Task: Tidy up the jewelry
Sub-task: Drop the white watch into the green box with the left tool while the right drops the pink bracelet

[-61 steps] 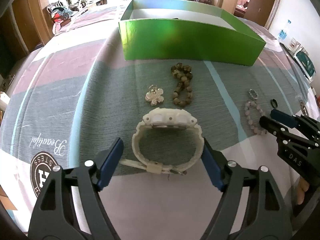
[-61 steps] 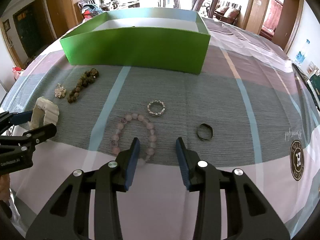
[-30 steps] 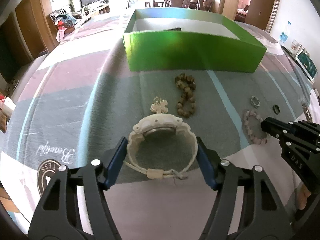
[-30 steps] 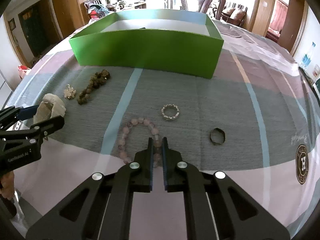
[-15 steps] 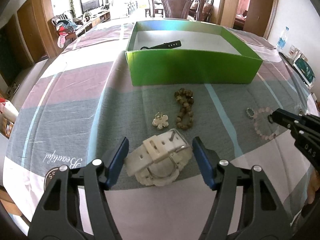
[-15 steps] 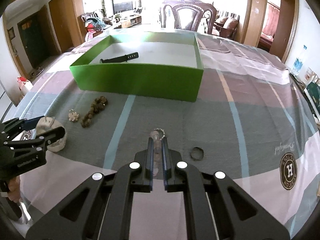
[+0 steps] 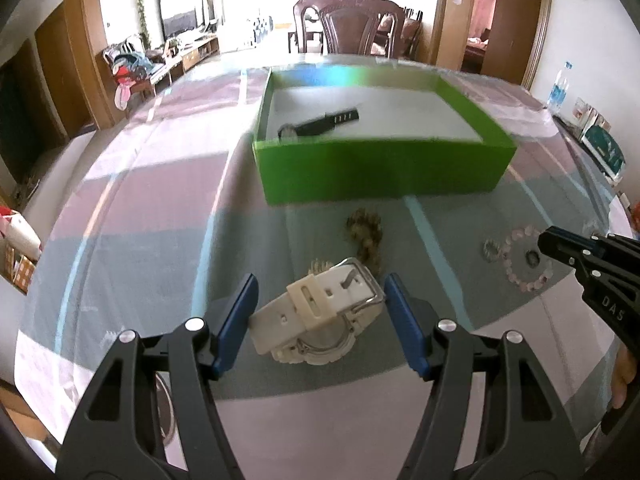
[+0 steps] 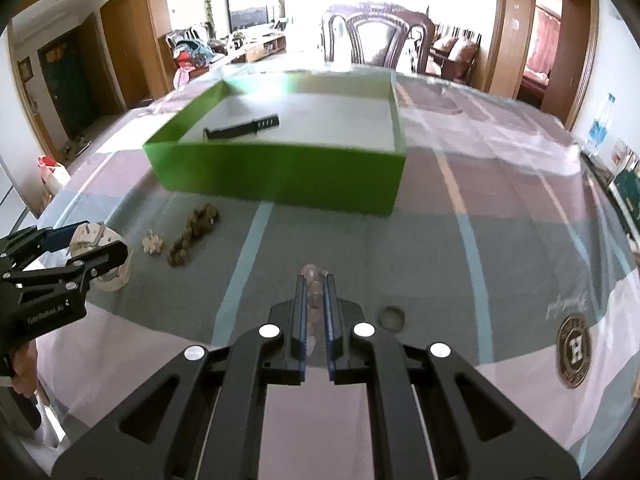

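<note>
Both grippers have come up off the cloth since half a second ago, each carrying a piece, and the green box sits lower in both views now. Left gripper [image 7: 320, 320] has its blue pads spread about as wide as the white watch [image 7: 320, 322] and is pinching it across the band, so the watch hangs right between the fingers, buckle end up and toward the right pad, dial facing down. Its long axis runs crosswise, pad to pad, tilted a bit with the right end higher. Right gripper [image 8: 315, 312] is almost fully closed, just a thin slot left, and the pink bead bracelet [image 8: 313, 280] is caught in that slot; from the left wrist view the loop [image 7: 524, 260] dangles under the tip, roughly edge-on to the fingers in its own camera. Moving outward, the silver ring [image 7: 490, 250] is just beside the hanging loop, and the dark ring [image 8: 393, 317] lies on the striped tablecloth [image 8: 520, 260] just right of the right gripper. Brown bead bracelet [image 8: 192, 236] and the little flower brooch [image 8: 153, 243] lie side by side past the watch. Further back, the green box [image 7: 380, 172] holds a black watch [image 7: 320, 124] lying diagonally near its left end.
</note>
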### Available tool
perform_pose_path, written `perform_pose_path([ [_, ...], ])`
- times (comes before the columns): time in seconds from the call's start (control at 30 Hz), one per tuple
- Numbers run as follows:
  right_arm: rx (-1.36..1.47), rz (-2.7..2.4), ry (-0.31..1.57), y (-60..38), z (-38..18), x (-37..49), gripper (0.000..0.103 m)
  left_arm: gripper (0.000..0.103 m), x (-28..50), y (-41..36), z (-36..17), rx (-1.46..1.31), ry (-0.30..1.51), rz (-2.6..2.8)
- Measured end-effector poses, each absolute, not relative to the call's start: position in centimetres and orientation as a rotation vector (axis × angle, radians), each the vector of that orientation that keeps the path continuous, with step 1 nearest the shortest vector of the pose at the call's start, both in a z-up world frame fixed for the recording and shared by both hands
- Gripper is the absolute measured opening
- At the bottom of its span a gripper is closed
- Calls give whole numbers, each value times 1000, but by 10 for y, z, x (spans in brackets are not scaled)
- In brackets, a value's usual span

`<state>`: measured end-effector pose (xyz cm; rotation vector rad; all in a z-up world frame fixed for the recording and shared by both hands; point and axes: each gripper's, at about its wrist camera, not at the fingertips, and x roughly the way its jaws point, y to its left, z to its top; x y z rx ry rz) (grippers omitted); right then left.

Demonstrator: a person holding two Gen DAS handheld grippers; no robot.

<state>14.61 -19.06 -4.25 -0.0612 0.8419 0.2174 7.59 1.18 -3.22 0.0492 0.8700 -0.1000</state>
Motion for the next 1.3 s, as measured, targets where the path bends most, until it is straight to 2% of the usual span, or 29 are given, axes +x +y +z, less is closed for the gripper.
perform_pose_path([
  [0.2,-105,214,722,-194,6,162,8,65,100,7,10,82,784,-128],
  [0.4,-129,206,653,-190,45,213,8,65,158,-8,45,117,723,-167],
  [0.63,-109,192,788,-178,10,300,8,65,239,-24,24,83,819,-169],
  [0.83,-94,184,857,-171,-22,327,8,65,272,-21,-12,60,910,-145],
  [0.87,-97,188,844,-170,-22,324,8,68,273,-21,-14,55,913,-144],
  [0.93,-100,164,815,-174,-16,317,11,73,274,-14,-14,36,917,-124],
  [0.97,-91,166,813,-177,-13,313,20,73,271,-11,-12,25,912,-124],
  [1.0,-73,179,810,-183,-8,305,33,73,265,-9,-10,22,901,-125],
  [1.07,-60,178,804,-193,-3,289,42,73,248,-2,-1,36,871,-112],
  [1.23,-30,157,828,-232,-7,232,42,77,192,9,6,72,847,-90],
  [1.3,-23,137,851,-243,-19,216,45,77,170,11,-1,80,854,-103],
])
